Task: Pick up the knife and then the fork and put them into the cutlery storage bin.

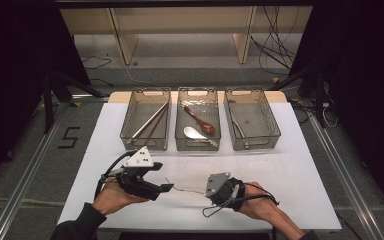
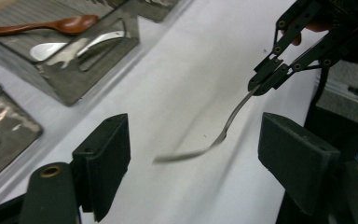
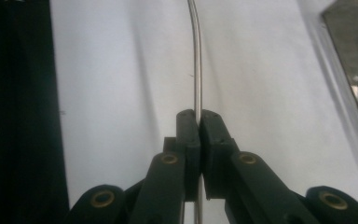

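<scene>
Pinching the metal fork [image 3: 196,70] with the right hand-held gripper [image 3: 199,122], fully closed on the far end of the slim handle. Carrying it clear above the white bench [image 1: 290,190], near the front edge and well short of the three clear bins. Pointing its blurred head toward the left hand-held gripper [image 2: 198,128], which is standing wide open and gripping nothing. Framing the fork's head [image 2: 228,123] between those spread pads without touching either one.

Judging the fork as light, rigid and hard. Expecting no bending under grip, and little risk of damage from a short drop. Expecting trouble from the polished, narrow, rounded handle instead: slippery steel against flat pads, offering very little contact. Reckoning that, pinched at the very end, it is likely to pivot or droop, the head swinging about the pinch point. Favouring a hold nearer the middle of the handle, closer to the balance point, squeezing across the flat faces rather than the thin edges. Avoiding the tines, as awkward for pads to seat on.

Guessing at the right bin [image 1: 252,120] as the likely destination, with the left bin [image 1: 145,120] keeping chopsticks and the middle bin [image 1: 197,125] keeping spoons. Advising lowering close to the floor of the bin before releasing.
</scene>
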{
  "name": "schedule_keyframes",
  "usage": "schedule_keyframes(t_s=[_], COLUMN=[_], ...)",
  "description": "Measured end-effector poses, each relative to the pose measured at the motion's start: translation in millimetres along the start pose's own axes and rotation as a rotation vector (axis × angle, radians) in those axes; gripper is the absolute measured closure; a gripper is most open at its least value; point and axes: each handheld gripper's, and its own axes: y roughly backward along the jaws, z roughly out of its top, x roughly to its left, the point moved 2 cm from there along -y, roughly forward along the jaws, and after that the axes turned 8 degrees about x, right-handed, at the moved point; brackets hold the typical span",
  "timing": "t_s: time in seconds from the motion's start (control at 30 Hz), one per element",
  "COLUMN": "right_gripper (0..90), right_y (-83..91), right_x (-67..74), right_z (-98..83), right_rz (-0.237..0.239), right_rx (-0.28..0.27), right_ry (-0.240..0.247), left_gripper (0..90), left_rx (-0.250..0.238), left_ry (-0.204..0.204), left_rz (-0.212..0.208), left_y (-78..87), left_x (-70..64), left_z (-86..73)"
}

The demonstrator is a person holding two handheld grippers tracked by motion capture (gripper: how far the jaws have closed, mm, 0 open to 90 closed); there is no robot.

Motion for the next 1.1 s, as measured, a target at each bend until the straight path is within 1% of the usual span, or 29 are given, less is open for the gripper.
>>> schedule_keyframes(t_s=[0.03, 0.07, 0.13, 0.17, 0.27, 0.3, 0.37, 0.4, 0.5, 0.57, 0.77, 0.97, 1.1], right_gripper=[87.8, 87.7, 87.7, 87.7, 87.8, 87.7, 87.8, 87.7, 87.7, 87.7, 87.7, 87.7, 87.7], right_y=[0.7, 1.8, 3.5, 4.4, 6.3, 7.0, 8.7, 9.6, 13.0, 15.7, 23.3, 30.5, 35.2], right_x=[-3.0, -4.7, -9.7, -11.7, -19.0, -21.1, -25.3, -27.6, -33.5, -37.2, -48.7, -59.8, -66.5], right_z=[-1.6, -3.0, -6.0, -7.5, -12.5, -14.1, -17.2, -18.8, -24.1, -27.4, -36.8, -47.4, -53.8], right_rz=[-0.011, -0.011, -0.025, -0.023, -0.037, -0.034, -0.045, -0.054, -0.066, -0.073, -0.087, -0.097, -0.105], right_rx=[-0.005, -0.006, -0.010, -0.009, -0.009, -0.012, -0.011, -0.010, -0.012, -0.021, -0.052, -0.074, -0.085], right_ry=[-0.005, -0.026, -0.038, -0.055, -0.085, -0.099, -0.118, -0.123, -0.149, -0.170, -0.231, -0.314, -0.351], left_gripper=[22.8, 22.1, 20.8, 20.5, 20.5, 20.5, 20.5, 20.5, 19.9, 19.1, 18.1, 16.4, 15.8], left_rx=[-0.014, -0.025, -0.045, -0.051, -0.073, -0.081, -0.086, -0.095, -0.096, -0.095, -0.095, -0.129, -0.140], left_ry=[0.011, 0.024, 0.049, 0.057, 0.096, 0.108, 0.114, 0.125, 0.134, 0.141, 0.162, 0.172, 0.172], left_rz=[0.006, 0.009, 0.018, 0.026, 0.047, 0.048, 0.053, 0.057, 0.060, 0.068, 0.065, 0.076, 0.088], left_y=[1.3, 2.7, 4.3, 5.1, 5.9, 6.2, 7.1, 7.4, 8.5, 9.0, 9.4, 12.0, 12.7], left_x=[2.3, 4.4, 8.2, 10.2, 15.3, 16.7, 19.0, 19.1, 20.7, 21.5, 21.8, 22.4, 22.3], left_z=[-1.1, -2.3, -4.6, -6.1, -10.0, -11.1, -13.2, -14.1, -16.5, -18.4, -22.6, -25.4, -26.9])
